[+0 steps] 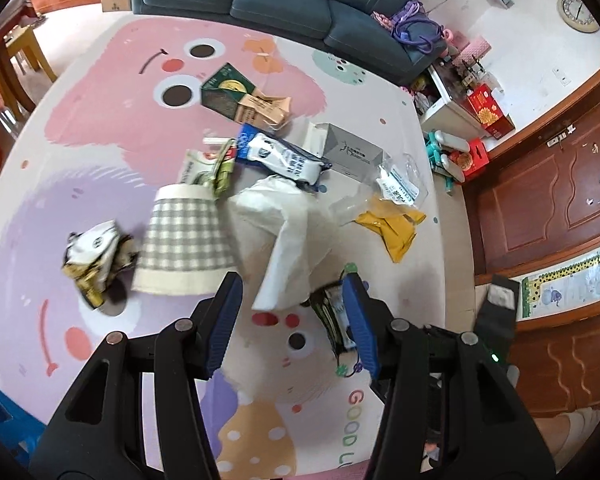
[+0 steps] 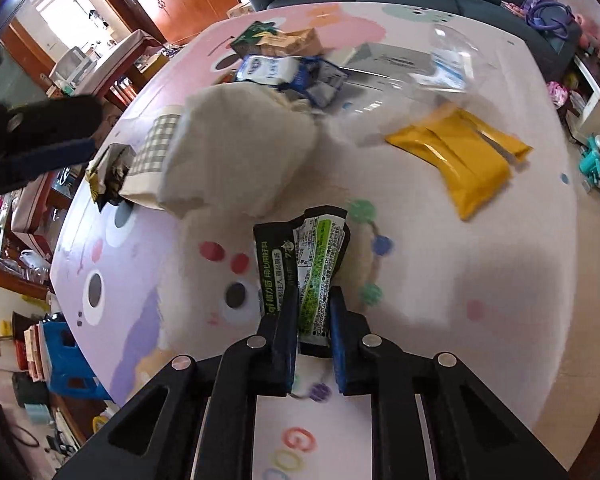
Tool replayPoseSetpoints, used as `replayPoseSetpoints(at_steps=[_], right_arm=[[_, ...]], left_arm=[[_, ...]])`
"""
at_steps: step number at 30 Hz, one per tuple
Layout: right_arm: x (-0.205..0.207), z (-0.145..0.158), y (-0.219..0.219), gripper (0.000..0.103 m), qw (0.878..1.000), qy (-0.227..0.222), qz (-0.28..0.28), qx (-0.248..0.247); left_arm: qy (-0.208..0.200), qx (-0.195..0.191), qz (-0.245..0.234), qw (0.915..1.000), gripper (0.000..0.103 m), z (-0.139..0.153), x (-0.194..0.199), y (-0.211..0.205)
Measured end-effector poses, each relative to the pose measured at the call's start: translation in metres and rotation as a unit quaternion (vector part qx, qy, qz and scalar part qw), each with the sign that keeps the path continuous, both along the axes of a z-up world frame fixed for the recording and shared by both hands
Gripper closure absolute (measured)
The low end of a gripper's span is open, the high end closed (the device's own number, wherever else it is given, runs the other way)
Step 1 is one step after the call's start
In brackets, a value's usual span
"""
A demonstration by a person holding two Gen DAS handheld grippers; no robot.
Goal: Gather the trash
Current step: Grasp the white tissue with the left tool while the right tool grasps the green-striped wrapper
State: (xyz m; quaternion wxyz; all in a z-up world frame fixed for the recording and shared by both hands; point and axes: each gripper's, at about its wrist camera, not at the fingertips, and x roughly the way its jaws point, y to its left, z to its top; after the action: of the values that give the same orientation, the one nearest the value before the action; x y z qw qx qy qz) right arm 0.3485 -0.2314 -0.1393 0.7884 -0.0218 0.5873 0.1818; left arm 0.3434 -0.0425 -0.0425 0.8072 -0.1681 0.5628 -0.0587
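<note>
Right tongs pinched the crinkly black-and-green foil wrapper by its lower edge above the pastel play mat; light, floppy, slippery; left tongs gaped wide, empty.

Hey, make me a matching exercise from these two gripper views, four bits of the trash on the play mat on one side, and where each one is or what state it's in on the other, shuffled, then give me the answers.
Things
1. green and black snack wrapper
2. yellow pouch
3. checked paper cup
4. blue and white packet

Places or states
A. lying on its side on the mat
B. pinched between the right gripper's fingers
C. lying flat, apart from the pile, on the side toward the wooden cabinets
D. in the pile next to the grey box

Pairs: 1-B, 2-C, 3-A, 4-D
</note>
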Motion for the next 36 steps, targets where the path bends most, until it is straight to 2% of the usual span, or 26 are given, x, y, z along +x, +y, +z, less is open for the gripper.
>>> replayPoseSetpoints(at_steps=[7,13,15,16,17,20,24,29,36], right_arm=[[0.004,0.007,-0.037,0.089,0.999,0.002,-0.034,0.01],[0.024,0.007,-0.045,0.089,0.999,0.007,-0.041,0.017],[0.028,0.006,-0.045,0.089,0.999,0.01,-0.04,0.02],[0.03,0.006,-0.046,0.089,0.999,0.01,-0.04,0.021],[0.031,0.006,-0.046,0.089,0.999,0.009,-0.039,0.021],[0.033,0.003,-0.043,0.089,0.999,0.012,-0.038,0.025],[0.031,0.004,-0.042,0.089,0.999,0.014,-0.039,0.033],[0.017,0.012,-0.039,0.089,0.998,0.005,-0.046,0.038],[-0.028,0.033,-0.023,0.089,0.997,-0.013,-0.06,0.045]], left_arm=[[0.026,0.019,-0.014,0.9994,0.055,-0.024,0.029,-0.024],[0.039,0.025,-0.009,0.9989,0.055,-0.041,0.048,-0.033],[0.035,0.032,-0.007,0.9989,0.067,-0.044,0.052,-0.035],[0.037,0.033,-0.009,0.9987,0.081,-0.046,0.055,-0.036],[0.04,0.032,-0.01,0.9986,0.086,-0.048,0.058,-0.037],[0.028,0.047,-0.005,0.9985,0.087,-0.046,0.057,-0.039],[0.005,0.066,-0.004,0.9978,0.087,-0.032,0.043,-0.041],[-0.013,0.051,-0.004,0.9986,0.087,-0.013,0.012,-0.033],[-0.051,0.058,-0.016,0.9969,0.087,0.02,-0.062,-0.015]])
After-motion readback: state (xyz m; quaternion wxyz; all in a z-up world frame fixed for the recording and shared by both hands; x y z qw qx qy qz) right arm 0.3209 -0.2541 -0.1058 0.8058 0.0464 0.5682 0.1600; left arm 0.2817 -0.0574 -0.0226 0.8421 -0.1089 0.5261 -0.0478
